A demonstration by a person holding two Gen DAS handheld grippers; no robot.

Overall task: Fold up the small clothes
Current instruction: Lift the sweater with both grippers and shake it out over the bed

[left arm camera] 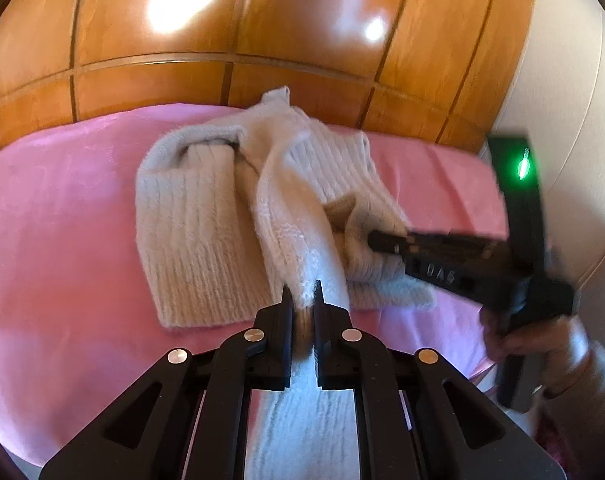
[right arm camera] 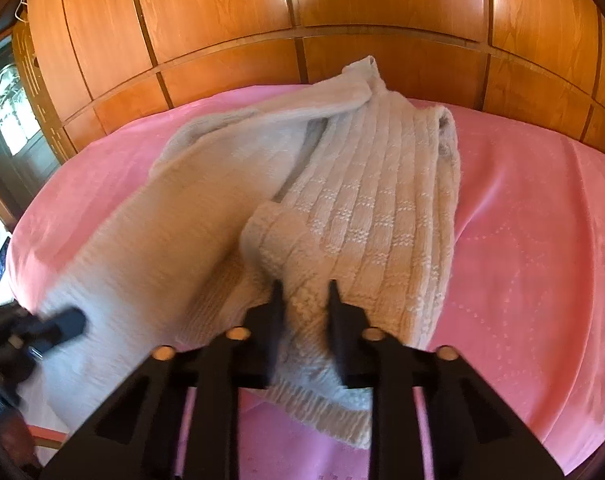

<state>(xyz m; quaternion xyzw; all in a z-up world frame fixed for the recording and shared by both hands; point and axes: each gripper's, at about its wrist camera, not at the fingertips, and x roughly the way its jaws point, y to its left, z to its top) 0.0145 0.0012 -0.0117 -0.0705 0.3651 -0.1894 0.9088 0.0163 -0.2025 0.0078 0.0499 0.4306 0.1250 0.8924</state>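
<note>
Over the pink bedspread (left arm camera: 62, 220) — left gripper (left arm camera: 302, 296) and right gripper (right arm camera: 304, 292), fingers pinching the cream sweater (left arm camera: 206, 216).

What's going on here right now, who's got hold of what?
A person is folding a cream knit sweater on a pink blanket, with a hand-held gripper in each hand. The left hand-held gripper is shut on a strip of the knit that looks like a sleeve. The right hand-held gripper has a bunch of the sweater between its fingers near the ribbed hem; motion blur hides whether it is clamped. The sweater is only partly folded and still rumpled, with wooden wardrobe doors behind it.
</note>
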